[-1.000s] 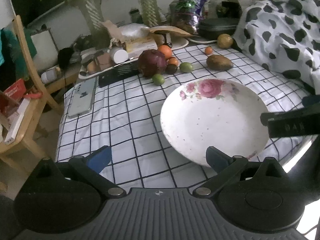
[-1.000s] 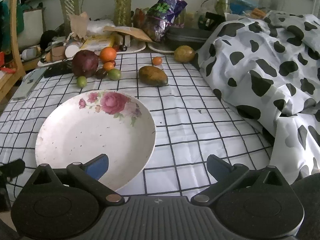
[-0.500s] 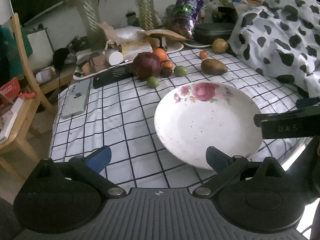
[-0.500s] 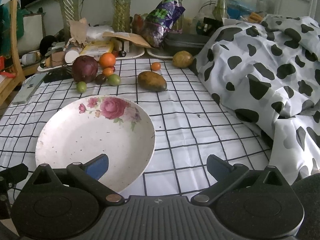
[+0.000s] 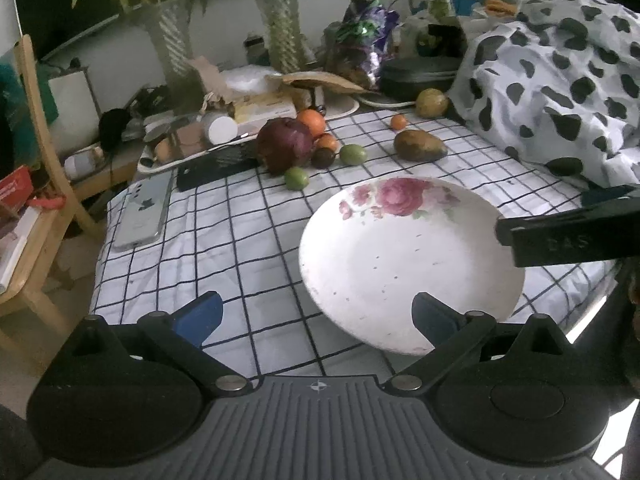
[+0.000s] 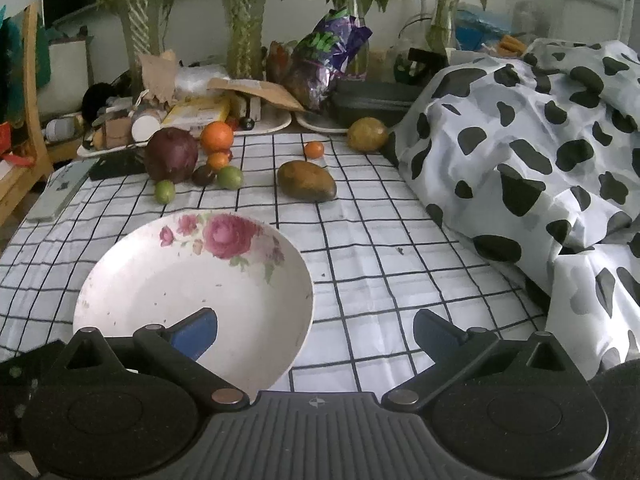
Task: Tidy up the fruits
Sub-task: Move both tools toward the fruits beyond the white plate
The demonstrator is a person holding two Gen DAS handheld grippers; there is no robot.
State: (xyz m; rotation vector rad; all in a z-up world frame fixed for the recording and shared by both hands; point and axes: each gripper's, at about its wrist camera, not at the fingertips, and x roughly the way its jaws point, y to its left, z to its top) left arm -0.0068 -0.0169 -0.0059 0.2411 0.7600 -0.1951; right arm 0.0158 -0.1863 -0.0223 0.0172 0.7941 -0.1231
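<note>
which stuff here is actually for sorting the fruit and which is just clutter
For the job:
- floral plate, nothing in it
- large purple fruit
- orange
- two green limes
- brown mango
- both open grippers, left, right

Just lying about:
- phone
- cow-print cloth
- purple snack bag
- potted plants

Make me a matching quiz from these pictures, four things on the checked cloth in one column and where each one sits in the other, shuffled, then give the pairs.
Things:
1. plate
2. mango
3. phone
4. purple onion

Places:
A. alone in the middle of the cloth, beyond the plate
B. at the cloth's left edge, near the wooden chair
C. nearest the tongs, with no fruit on it
D. in the fruit cluster, next to the big orange

Pairs: 1-C, 2-A, 3-B, 4-D
</note>
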